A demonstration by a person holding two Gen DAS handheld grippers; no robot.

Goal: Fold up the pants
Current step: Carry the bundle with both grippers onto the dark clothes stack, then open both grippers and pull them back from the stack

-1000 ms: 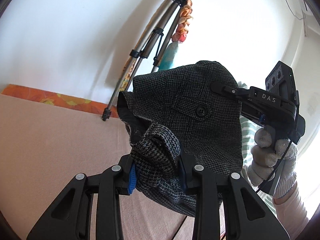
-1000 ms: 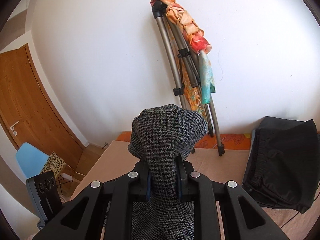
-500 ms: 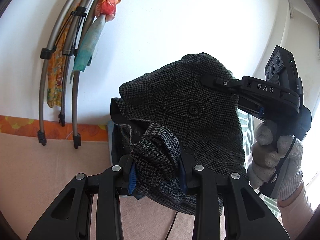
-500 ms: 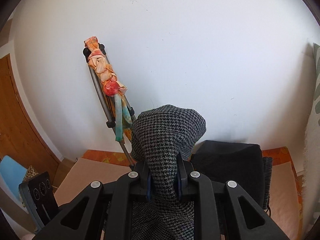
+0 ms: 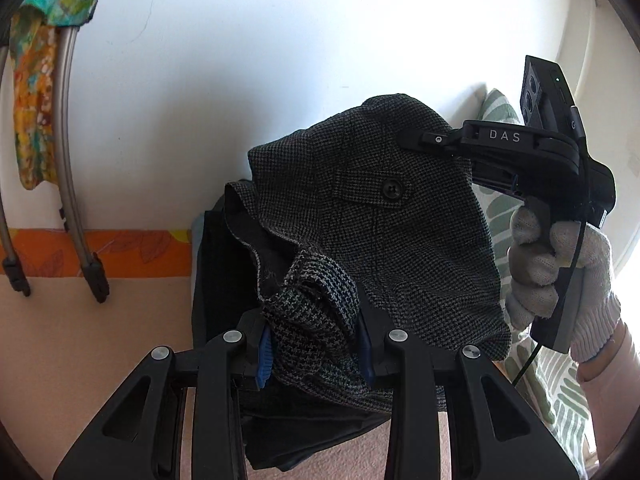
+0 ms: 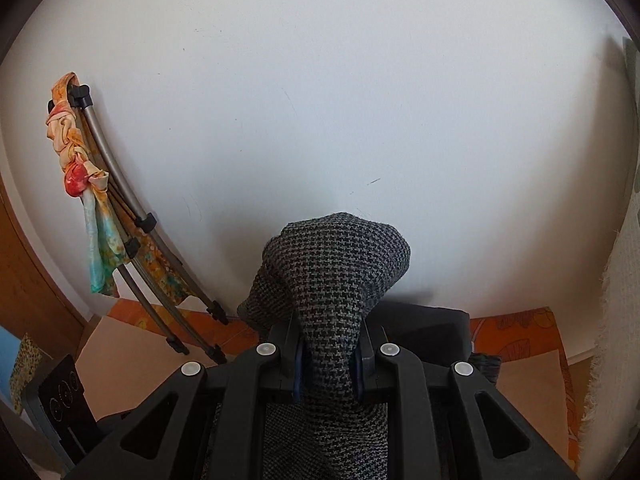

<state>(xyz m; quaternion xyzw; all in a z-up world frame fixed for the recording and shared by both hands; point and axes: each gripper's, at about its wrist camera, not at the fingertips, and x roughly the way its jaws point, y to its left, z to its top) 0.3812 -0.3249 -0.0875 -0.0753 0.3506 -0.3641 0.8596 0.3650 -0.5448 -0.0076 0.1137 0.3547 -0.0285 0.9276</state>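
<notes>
Pants (image 5: 372,240) of grey houndstooth weave hang bunched in the air between both grippers, so their legs and hems are folded under and cannot be traced. Left gripper (image 5: 316,340) clamps a crumpled edge between its blue-padded fingers; right gripper (image 6: 328,364) clamps another fold, which rises over the fingers in a rounded hump and hides what lies straight ahead. In the left view the right tool's tip is buried in the cloth above a buttoned pocket flap (image 5: 376,190), held by a gloved hand (image 5: 560,272). Dark garment (image 5: 216,280) lies on the peach sheet (image 5: 80,340) behind the pants, mostly covered by them. Bare sheet shows to the left, toward the metal stand (image 6: 160,280) draped with a bright scarf (image 6: 92,216) against the white wall (image 6: 320,100).
</notes>
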